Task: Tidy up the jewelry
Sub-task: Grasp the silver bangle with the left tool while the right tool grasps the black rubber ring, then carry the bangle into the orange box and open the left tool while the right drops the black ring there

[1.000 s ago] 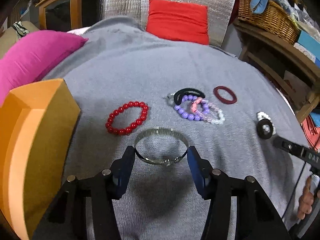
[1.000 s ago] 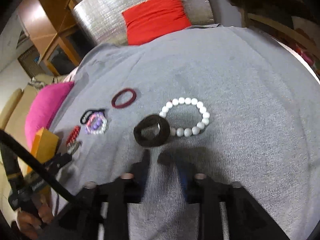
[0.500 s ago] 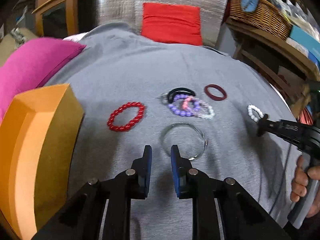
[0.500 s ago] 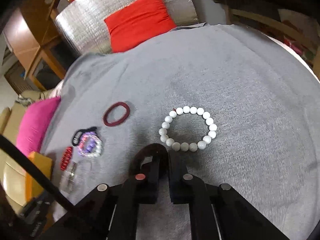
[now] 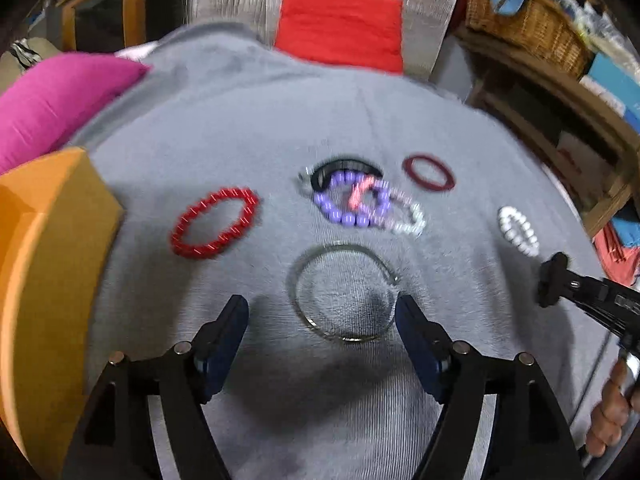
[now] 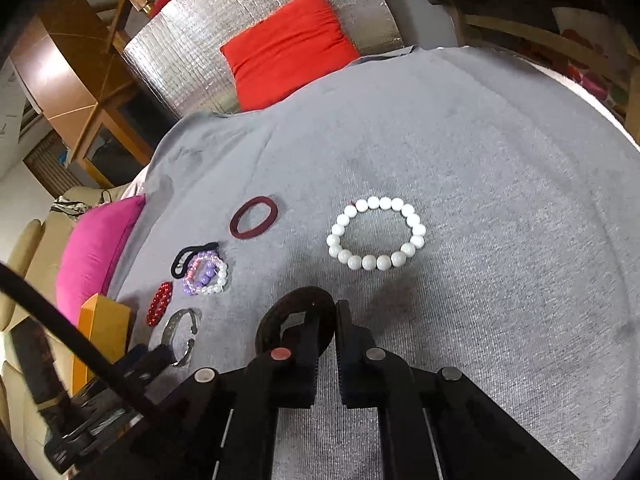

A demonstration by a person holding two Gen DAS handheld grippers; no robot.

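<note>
Hovering over the silver bangle, the left gripper has just been spreading its jaws, and they stand wide apart now with the ring lying flat on the grey cloth between and just beyond the tips, the right tip almost at its rim and no pad pressing it. Trouble could come right there: thin hard metal lying flat on soft fabric, so closing pads may ride over the wire or skate it away, and pinch cloth instead. Over on the right gripper, the jaws are clamped together on the black ring, which sits lifted in front of the fingers; a thin edge-on grip, I'd judge, that a twist could shake loose onto the white bead bracelet just beyond. Only the right camera shows that grip clearly, plus the bangle's open ends. Only the left camera, though blurred, shows the wicker basket far beyond the bangle.
</note>
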